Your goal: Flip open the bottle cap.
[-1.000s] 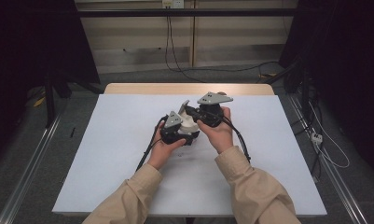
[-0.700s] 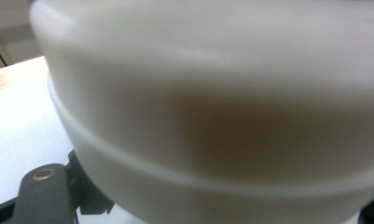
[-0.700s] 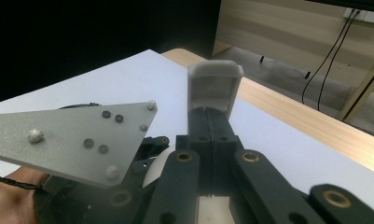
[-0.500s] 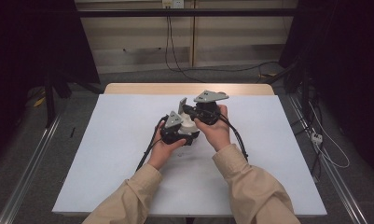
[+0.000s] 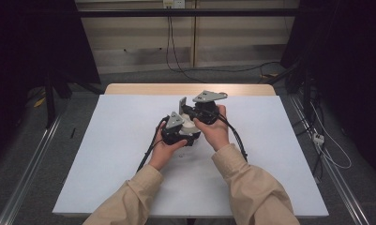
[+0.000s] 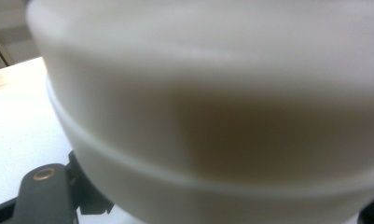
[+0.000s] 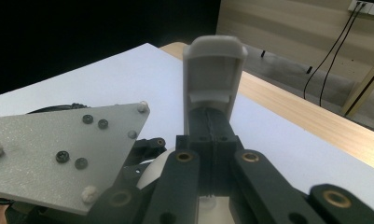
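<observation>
A white-topped table [image 5: 106,159] with a wooden far edge is seen from the high view, standing on a grey floor with cables trailing behind it. Two forearms in beige sleeves [image 5: 251,187] are brought in from the near side, and the hands are held close together over the middle of the table.

The right gripper [image 5: 183,106] is held in the right hand [image 5: 216,133], slightly farther from the person than the other. In the right gripper view its two black jaws are seen pressed flat against each other, with the pale fingertips [image 7: 215,70] closed together and nothing gripped between them; the tool is narrow and empty. The grey three-cornered plate [image 7: 58,149] of the other gripper is seen just beside it.

The left gripper [image 5: 188,130] is held in the left hand [image 5: 164,150]. A white rounded object [image 5: 191,126] is located between the two grippers, above the table's centre. In the left gripper view this object [image 6: 212,112] is seen very close and blurred, with a raised band running around it, and a black jaw is visible at its lower left. The jaws are drawn almost fully together; the object appears to be held by them, by a thin part it seems, though the contact itself is hidden.
</observation>
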Demonstrator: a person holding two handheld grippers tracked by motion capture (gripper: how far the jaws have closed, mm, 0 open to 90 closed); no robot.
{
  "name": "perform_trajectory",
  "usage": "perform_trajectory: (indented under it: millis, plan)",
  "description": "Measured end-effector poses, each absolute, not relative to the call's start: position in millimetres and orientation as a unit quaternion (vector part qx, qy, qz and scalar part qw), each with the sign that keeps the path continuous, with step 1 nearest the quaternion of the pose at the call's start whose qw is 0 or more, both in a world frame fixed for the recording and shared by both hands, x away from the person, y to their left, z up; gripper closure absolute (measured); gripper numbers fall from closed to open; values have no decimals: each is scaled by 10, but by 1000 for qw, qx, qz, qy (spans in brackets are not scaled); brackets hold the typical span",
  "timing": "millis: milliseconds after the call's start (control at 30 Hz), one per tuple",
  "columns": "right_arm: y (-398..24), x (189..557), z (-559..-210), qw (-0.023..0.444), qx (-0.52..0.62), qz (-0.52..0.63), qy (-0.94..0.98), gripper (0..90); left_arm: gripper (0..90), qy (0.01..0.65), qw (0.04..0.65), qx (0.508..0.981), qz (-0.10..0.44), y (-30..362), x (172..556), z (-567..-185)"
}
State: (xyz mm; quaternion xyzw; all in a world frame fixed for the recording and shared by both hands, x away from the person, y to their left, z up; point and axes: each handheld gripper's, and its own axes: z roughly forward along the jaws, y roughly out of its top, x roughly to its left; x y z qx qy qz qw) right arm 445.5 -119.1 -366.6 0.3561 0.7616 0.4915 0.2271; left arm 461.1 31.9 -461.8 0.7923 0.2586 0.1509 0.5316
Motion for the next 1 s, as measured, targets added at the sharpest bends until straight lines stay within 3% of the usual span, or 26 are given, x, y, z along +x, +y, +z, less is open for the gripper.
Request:
perform_trajectory:
  millis: [1000]
  plan:
    - [-1158, 4552, -3689, 229, 354, 492, 762, 900, 186, 257, 529, 794, 154, 314, 4609, -4619]
